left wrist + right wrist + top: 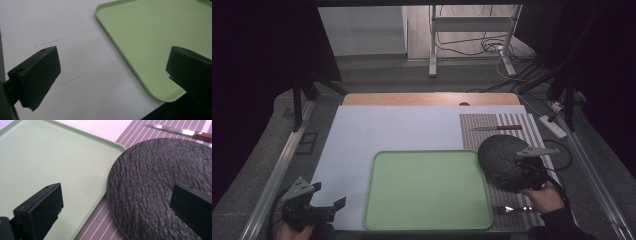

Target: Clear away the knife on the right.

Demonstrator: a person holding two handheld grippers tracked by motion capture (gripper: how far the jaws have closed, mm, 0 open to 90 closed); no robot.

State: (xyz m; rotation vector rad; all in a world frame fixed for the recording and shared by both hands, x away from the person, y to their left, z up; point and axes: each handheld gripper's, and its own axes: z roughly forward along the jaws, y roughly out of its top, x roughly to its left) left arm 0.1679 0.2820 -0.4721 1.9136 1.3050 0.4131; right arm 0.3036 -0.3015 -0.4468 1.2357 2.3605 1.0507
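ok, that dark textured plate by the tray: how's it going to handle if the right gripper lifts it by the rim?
The dark plate looks rigid, so it probably lifts in one piece without flexing. Its ridged surface should give the right gripper decent friction. Held by one edge, it may tilt, being broad and round. It looks ceramic, so likely fragile, and it slightly overlaps the green tray.

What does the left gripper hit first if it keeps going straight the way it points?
Probably the green tray: the left gripper, jaws open, points across the white sheet toward the tray's near corner. Depth is unclear; it might touch the sheet first.
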